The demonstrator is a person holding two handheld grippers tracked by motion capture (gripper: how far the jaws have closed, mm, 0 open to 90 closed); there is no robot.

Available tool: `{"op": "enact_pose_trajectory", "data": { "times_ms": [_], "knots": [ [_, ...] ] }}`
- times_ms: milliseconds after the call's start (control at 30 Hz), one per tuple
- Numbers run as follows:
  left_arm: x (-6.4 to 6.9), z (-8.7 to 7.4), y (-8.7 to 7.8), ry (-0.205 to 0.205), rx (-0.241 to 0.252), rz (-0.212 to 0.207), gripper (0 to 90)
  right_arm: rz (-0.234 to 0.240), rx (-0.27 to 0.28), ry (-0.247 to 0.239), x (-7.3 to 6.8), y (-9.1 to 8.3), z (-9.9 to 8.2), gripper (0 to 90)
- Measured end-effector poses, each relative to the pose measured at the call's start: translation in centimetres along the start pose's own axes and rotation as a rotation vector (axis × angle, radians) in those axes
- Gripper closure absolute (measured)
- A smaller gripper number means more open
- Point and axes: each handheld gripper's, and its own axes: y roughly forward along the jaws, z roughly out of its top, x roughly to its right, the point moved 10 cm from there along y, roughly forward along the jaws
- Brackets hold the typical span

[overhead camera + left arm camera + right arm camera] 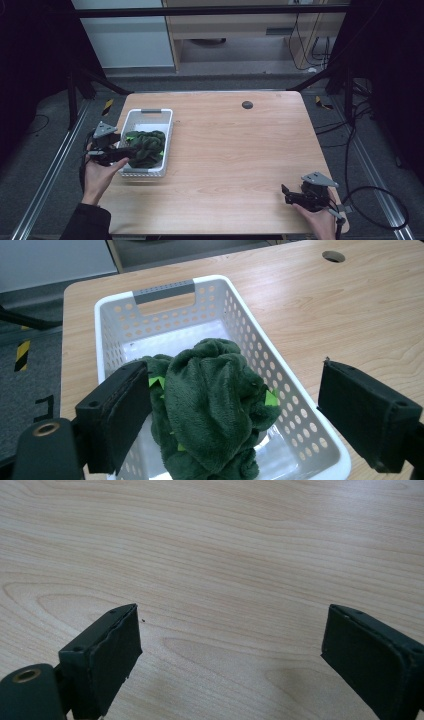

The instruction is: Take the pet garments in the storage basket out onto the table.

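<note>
Both grippers sit at the table's near edge. Right gripper, jaws wide apart and empty, rests over bare table, likely parked out of the way. Left gripper is at the basket's near end, jaws spread wide around nothing yet, framing the green cloth bunched inside the white basket, seemingly lined up for a grab.
</note>
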Motion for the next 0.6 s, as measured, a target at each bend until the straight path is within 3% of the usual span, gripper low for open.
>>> {"op": "enact_pose_trajectory", "data": {
  "times_ms": [233, 600],
  "knots": [
    [-0.5, 0.1, 0.9, -0.01, -0.039, 0.0, 12.4, 0.001, -0.004, -0.003, 0.0, 0.1, -0.1, 8.8],
    [-0.5, 0.4, 2.4, 0.022, -0.096, 0.001, 11.5, 0.011, -0.014, 0.002, -0.1, 0.1, -0.2, 8.5]
  ]
}}
